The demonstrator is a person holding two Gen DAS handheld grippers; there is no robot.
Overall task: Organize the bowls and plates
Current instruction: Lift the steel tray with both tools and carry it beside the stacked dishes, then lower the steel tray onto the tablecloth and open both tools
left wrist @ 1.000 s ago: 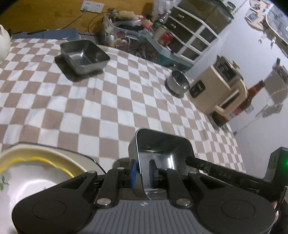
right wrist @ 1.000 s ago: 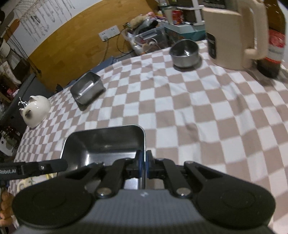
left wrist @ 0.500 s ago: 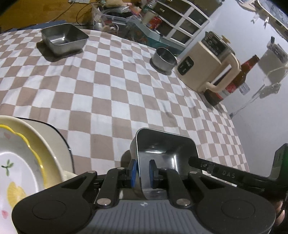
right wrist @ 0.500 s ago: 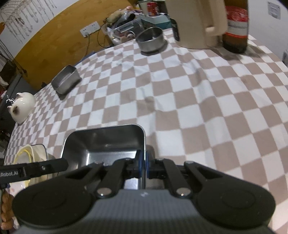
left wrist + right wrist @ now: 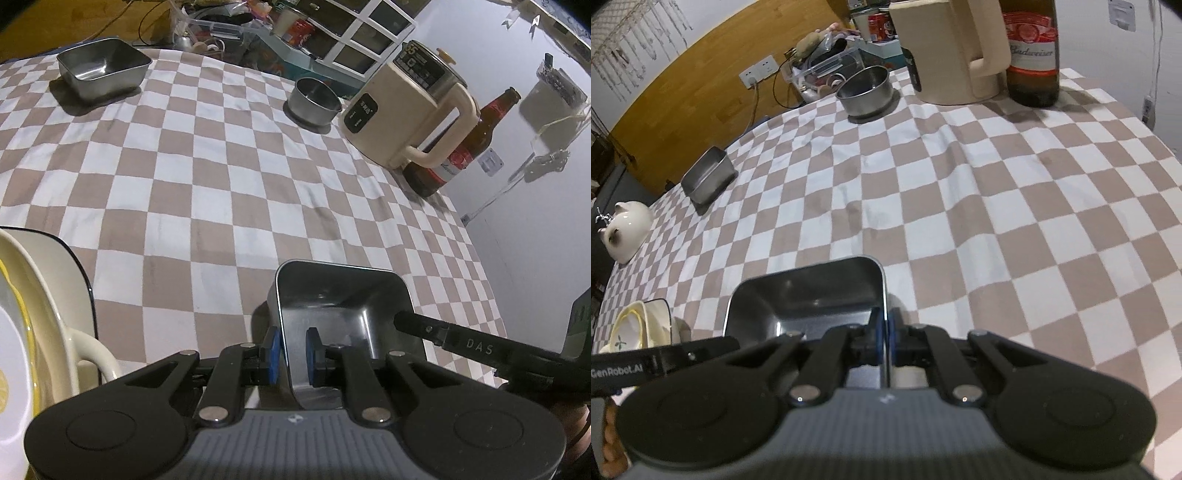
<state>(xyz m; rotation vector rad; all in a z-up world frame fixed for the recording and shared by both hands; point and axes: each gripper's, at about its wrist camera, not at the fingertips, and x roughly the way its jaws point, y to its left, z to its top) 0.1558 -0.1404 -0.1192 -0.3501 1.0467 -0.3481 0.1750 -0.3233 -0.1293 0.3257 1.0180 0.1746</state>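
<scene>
Both tools grip the same rectangular steel tray point(image 5: 343, 306), held over the near edge of the worktop point(image 5: 221, 166) with its brown-and-white checked cloth: the left hand-held gripper point(image 5: 291, 354) has its blue pads on either side of the tray's left wall, with a little gap showing at the inner pad, while the right hand-held gripper point(image 5: 885, 334) is pinched tight on the tray's right wall, pads pressed to the metal on both sides. In the right wrist view the tray point(image 5: 809, 295) sits level and its inside looks bare. Just to the left of it, at the near left corner, stands a stack of cream plates point(image 5: 33, 314) with a yellow-rimmed one on top, resting on a dish with a dark rim. Across a wide stretch of bare cloth, a second steel tray point(image 5: 101, 68) sits near the far left edge, and a round steel bowl point(image 5: 314, 101) sits near the far edge toward the right. Just beside the bowl is a cream electric kettle point(image 5: 410, 110), with a brown beer bottle point(image 5: 465, 147) touching or close behind its handle at the far right corner. A white ceramic teapot point(image 5: 626, 229) rests at the left edge
</scene>
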